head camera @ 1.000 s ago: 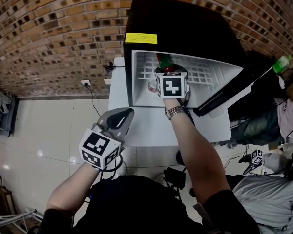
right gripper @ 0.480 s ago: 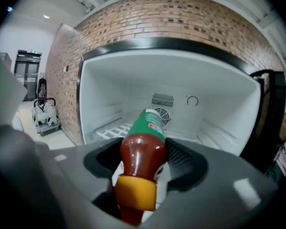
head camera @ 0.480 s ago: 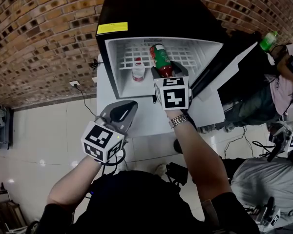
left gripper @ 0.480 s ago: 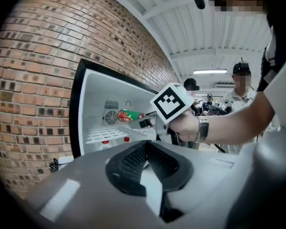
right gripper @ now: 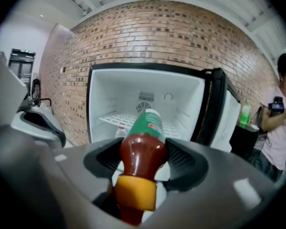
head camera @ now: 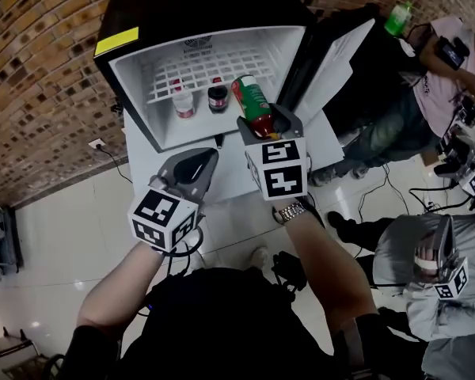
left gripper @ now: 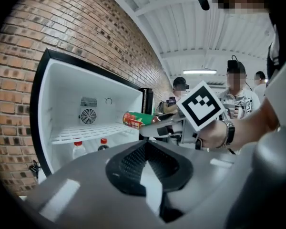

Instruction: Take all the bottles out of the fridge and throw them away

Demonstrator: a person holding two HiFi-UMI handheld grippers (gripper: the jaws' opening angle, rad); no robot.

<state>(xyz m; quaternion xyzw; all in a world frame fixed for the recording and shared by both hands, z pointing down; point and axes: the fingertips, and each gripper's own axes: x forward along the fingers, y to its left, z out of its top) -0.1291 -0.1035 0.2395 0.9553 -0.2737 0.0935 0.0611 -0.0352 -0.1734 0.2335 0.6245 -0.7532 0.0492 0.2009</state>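
Holds left gripper (head camera: 196, 163) at lower left of centre, jaws pressed together on nothing. Leaves a pale bottle (head camera: 184, 104) and a dark bottle (head camera: 217, 97) standing inside the fridge (head camera: 134, 74), upper centre. Pinches a sauce bottle (head camera: 252, 101) near its neck in right gripper (head camera: 263, 123) jaws, just outside the fridge. Could slip free: smooth taper, heavy body overhanging forward.

1. Looking steeply down from the head, taking in the left gripper (head camera: 199, 161), the right gripper (head camera: 267, 123) and the open fridge (head camera: 131, 74) beyond them.
2. Riding the left gripper, facing about level into the fridge (left gripper: 57, 94) from an angle, catching the right gripper (left gripper: 150, 126) close by.
3. Riding the right gripper, facing the fridge (right gripper: 109, 97) head-on, with the bottle (right gripper: 143, 151) crowding the foreground.
4. Sharing the fridge's white inside across all three views.
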